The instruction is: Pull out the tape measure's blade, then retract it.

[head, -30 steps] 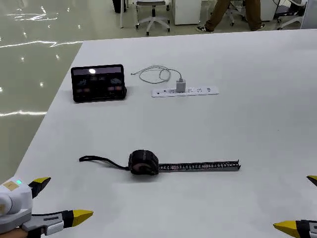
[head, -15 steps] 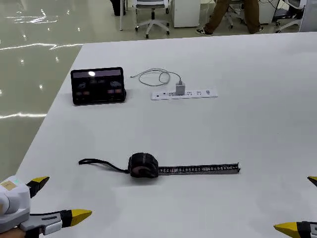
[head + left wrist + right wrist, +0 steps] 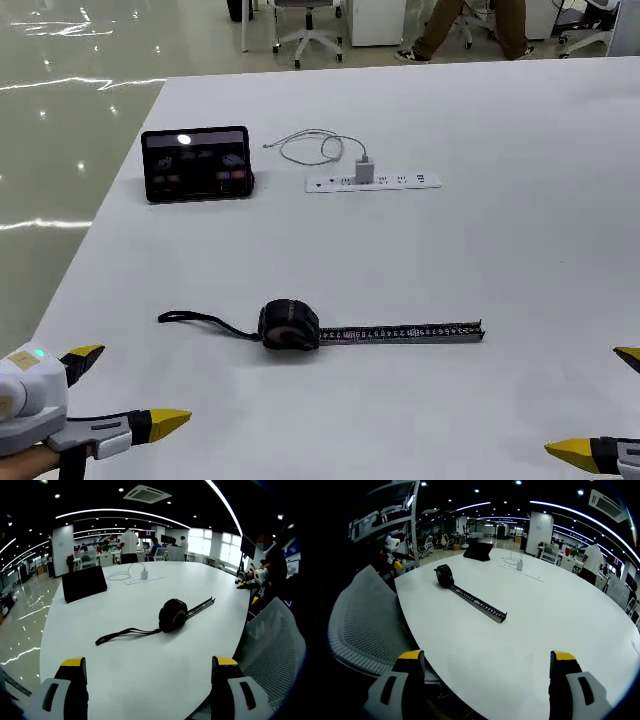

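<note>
I am holding the yellow-tipped left gripper (lower left) and right gripper (lower right) wide open, empty. The round black tape measure is lying centre-frame, blade extended.

The white tabletop carries a black tape measure, its blade lying out flat, its strap trailing opposite. Farther back sit a propped tablet and a power strip with a coiled cable.

open table before tape measure | strap trails left | tablet, power strip far side
</note>
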Demonstrator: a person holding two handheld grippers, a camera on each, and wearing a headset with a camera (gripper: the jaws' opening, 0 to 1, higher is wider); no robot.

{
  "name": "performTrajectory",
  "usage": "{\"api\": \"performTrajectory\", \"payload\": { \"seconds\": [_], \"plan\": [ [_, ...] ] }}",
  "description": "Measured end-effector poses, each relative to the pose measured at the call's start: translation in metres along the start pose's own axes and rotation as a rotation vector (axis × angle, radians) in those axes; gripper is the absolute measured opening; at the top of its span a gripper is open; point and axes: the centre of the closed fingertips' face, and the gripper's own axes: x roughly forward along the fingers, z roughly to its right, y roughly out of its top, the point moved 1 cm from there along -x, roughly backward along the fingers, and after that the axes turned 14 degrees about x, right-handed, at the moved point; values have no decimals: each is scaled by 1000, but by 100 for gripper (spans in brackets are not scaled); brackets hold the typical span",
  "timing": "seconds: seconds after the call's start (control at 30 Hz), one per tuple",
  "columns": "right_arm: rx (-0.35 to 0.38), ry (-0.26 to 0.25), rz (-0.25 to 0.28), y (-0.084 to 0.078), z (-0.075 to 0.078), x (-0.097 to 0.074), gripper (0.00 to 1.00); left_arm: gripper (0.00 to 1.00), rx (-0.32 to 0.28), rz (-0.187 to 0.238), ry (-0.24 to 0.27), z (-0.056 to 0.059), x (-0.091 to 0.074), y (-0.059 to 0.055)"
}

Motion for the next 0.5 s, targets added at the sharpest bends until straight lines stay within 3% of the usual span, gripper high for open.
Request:
{"api": "performTrajectory", "payload": {
  "seconds": [0.23,0.5],
  "plan": [
    [-31,4,-11,9,3,4,100,100,-10,29,2,6,12,22],
    [-84,40,-43,23,3,24,100,100,-32,29,-3,22,48,45]
  ]
}}
